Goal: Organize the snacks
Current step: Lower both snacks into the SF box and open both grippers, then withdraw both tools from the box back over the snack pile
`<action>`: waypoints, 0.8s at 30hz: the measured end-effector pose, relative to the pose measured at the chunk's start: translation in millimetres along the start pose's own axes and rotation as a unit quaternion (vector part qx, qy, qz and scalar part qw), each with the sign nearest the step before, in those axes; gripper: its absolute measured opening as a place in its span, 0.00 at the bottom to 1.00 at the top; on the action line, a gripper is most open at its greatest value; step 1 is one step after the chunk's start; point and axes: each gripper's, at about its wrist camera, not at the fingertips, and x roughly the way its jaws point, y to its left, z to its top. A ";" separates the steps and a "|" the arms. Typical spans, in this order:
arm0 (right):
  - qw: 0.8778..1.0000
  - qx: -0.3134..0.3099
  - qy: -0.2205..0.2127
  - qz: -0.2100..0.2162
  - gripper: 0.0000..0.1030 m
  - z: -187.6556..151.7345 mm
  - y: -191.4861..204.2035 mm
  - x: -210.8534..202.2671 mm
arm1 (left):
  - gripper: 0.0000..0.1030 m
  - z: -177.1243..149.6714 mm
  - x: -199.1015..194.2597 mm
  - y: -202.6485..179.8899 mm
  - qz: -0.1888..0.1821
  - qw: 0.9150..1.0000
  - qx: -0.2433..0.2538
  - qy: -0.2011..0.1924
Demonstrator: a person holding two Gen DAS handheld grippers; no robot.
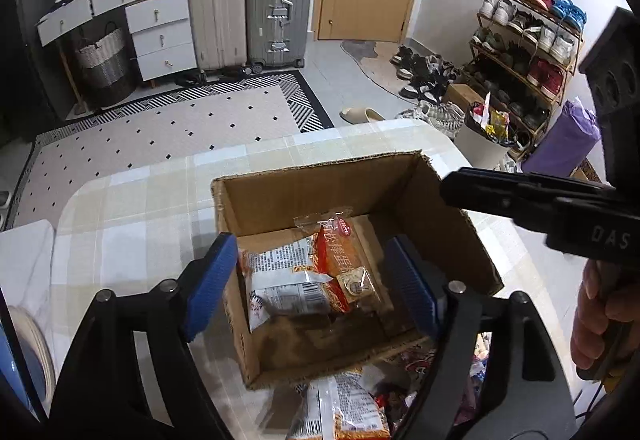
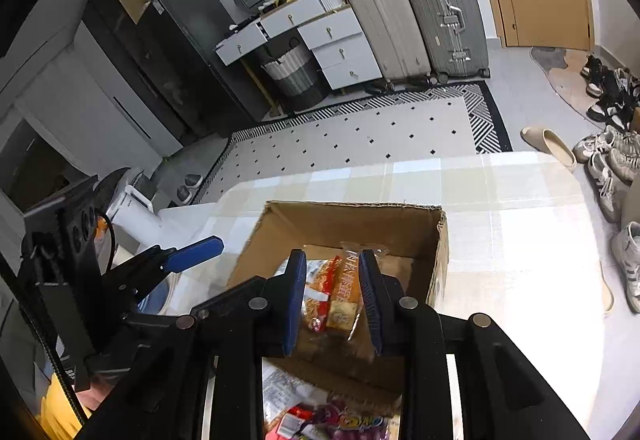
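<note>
Cardboard box [image 1: 320,200]: standing open-topped on the checked tablecloth [image 1: 140,208], near the table's far rounded edge.

Snack packets in box [image 1: 312,272]: lying on the box floor, one white-labelled, one orange, overlapping.

Left gripper [image 1: 312,280]: hovering over the box with its blue pads [image 1: 212,272] spread wide, one to each side of the packets and touching neither. Nothing is between them but air above the box.

Right gripper [image 2: 332,300]: its tongs are standing drawn close together above the near part of the box. The packets seen in the gap are lying below on the box floor; whether anything is pinched cannot be told.

Left wrist view only: the right gripper's black body reaching in over the box's right wall, a hand [image 1: 592,316] on its handle, a shoe rack [image 1: 528,48], a full waste bin [image 1: 484,136].

Right wrist view only: the left gripper seen side-on at the left of the box, a dark cabinet [image 2: 168,52], more loose snack packets [image 2: 320,416] lying on the table before the box's near wall.

Open room: bare cloth is lying to the box's right and beyond its far wall.
</note>
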 end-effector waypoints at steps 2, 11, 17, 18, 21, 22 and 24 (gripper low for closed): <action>1.000 -0.004 -0.006 0.002 0.28 -2.5 5.4 -12.3 | 0.75 -2.7 -14.7 -0.8 -0.008 1.000 -0.004 -0.009; 0.998 -0.031 -0.056 0.020 0.38 -29.4 50.5 -98.2 | 0.79 -22.1 -113.2 -13.0 0.013 0.998 0.003 -0.064; 0.993 -0.048 -0.097 0.037 0.51 -58.9 80.2 -158.3 | 0.82 -51.8 -197.0 -34.2 0.023 0.992 0.020 -0.122; 0.993 -0.051 -0.103 0.041 0.52 -67.2 84.7 -167.3 | 0.83 -57.8 -208.6 -37.0 0.027 0.991 0.022 -0.127; 0.989 -0.065 -0.122 0.054 0.54 -88.1 96.7 -198.3 | 0.86 -76.9 -244.4 -45.9 0.035 0.989 0.020 -0.144; 0.987 -0.068 -0.132 0.055 0.62 -94.4 99.1 -206.5 | 0.89 -83.8 -257.0 -48.9 0.041 0.987 0.018 -0.152; 0.983 -0.075 -0.159 0.051 0.80 -108.0 104.5 -225.4 | 1.00 -99.1 -282.4 -56.4 0.057 0.983 0.016 -0.173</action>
